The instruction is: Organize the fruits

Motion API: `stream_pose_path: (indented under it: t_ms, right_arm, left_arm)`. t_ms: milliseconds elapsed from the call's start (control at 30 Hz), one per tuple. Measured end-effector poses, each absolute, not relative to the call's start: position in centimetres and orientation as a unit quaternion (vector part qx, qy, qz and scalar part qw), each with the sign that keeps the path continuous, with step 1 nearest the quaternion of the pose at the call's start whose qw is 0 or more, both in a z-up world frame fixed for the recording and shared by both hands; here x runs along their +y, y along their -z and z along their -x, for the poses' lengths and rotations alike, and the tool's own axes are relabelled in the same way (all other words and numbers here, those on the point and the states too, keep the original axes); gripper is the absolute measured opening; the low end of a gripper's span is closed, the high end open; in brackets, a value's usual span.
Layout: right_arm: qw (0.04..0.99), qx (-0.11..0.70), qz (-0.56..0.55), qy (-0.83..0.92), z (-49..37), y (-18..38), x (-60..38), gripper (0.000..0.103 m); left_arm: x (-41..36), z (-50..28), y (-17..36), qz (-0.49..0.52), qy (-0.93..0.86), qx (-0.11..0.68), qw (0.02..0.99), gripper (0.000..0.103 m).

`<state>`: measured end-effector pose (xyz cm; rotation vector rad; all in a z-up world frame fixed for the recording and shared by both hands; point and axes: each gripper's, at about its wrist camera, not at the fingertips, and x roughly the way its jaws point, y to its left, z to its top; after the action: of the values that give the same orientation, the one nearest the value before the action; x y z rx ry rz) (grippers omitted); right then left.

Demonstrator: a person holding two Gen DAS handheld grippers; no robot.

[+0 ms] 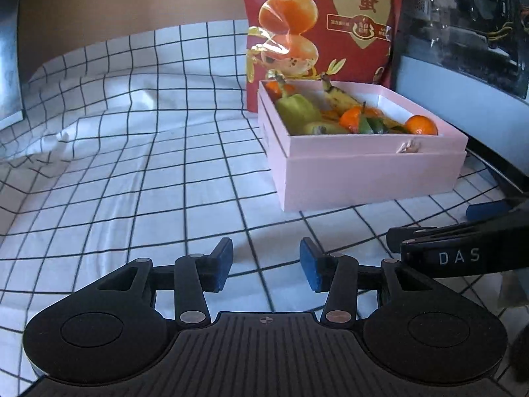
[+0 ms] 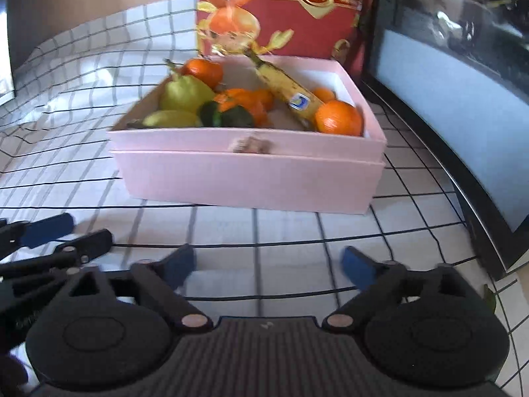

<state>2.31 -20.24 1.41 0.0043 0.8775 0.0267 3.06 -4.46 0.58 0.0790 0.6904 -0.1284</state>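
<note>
A pink box [image 1: 370, 172] [image 2: 251, 182] stands on the checked cloth and holds several fruits: oranges [image 2: 339, 117] [image 1: 421, 125], a spotted banana [image 2: 286, 87] [image 1: 337, 94], a green pear [image 2: 185, 92] [image 1: 296, 107] and dark green fruit [image 2: 228, 115]. My left gripper [image 1: 266, 264] is open and empty, low over the cloth, to the front left of the box. My right gripper [image 2: 267, 264] is open and empty in front of the box. Each gripper shows in the other's view: the right one [image 1: 463, 235] and the left one [image 2: 59, 235].
A red printed bag [image 1: 317, 26] [image 2: 284, 10] stands behind the box. A dark framed screen [image 1: 463, 49] [image 2: 446, 99] borders the right side. The checked cloth [image 1: 132, 165] stretches left, wrinkled near the far edge.
</note>
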Motion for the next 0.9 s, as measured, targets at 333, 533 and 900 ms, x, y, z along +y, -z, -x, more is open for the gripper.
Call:
stream_pose_path:
  t_ms: [333, 533, 900]
  right_arm:
    - [0.925, 0.379, -0.002, -0.004, -1.61, -0.59, -21.16, 0.103]
    - [0.925, 0.379, -0.006, -0.009, -1.68, -0.58, -21.25, 0.103]
    - [0.925, 0.38, -0.006, -0.009, -1.7, -0.59, -21.24, 0.103]
  left_arm:
    - [-5.07, -3.48, -0.36, -0.04, 0.052, 0.336, 0.939, 0.051]
    - [-5.03, -3.47, -0.34, -0.039, 0.053, 0.336, 0.939, 0.051]
    - [-5.11, -3.45, -0.34, -0.039, 0.053, 0.336, 0.939, 0.051]
